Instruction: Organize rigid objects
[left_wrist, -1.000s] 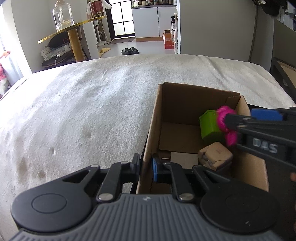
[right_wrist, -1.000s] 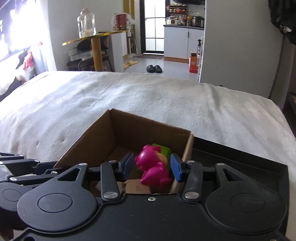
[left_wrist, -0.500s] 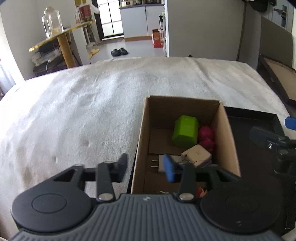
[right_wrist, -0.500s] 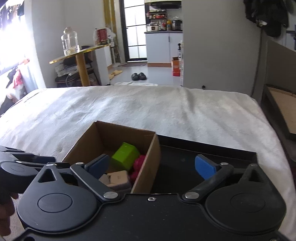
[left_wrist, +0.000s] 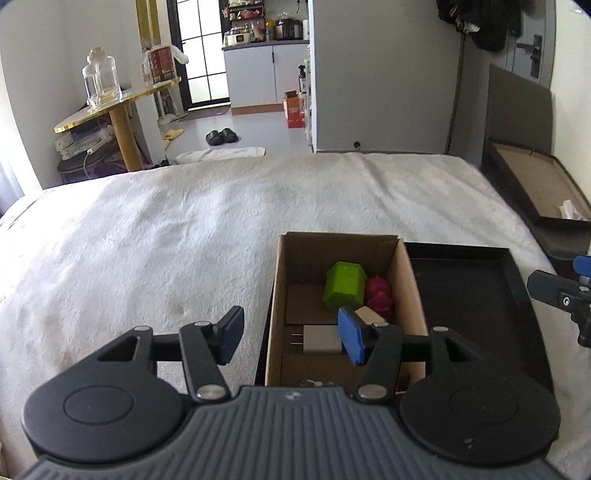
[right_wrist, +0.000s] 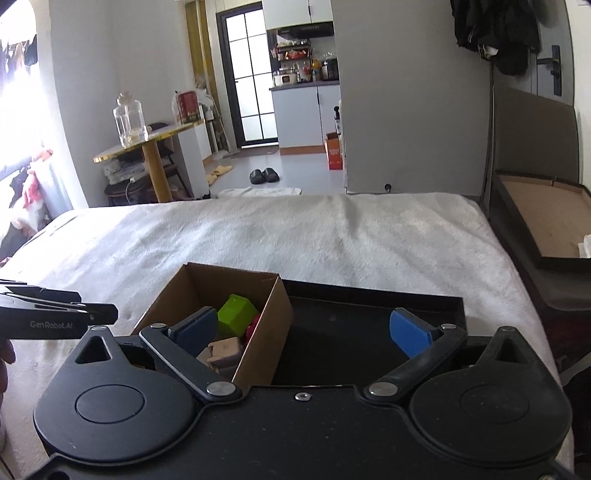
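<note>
Opening with nothing between its jaws, the left gripper hung over the cardboard box edge; its side read "GenRobot.AI". The right gripper stood wide apart, empty. Inside the box lay a green block, a pink toy and a white plug.

1. Left of the left gripper, the white blanket is wide open.
2. Cardboard box wall sits right under it, toys crowding the far end.
3. Black tray under the right gripper is bare.
</note>
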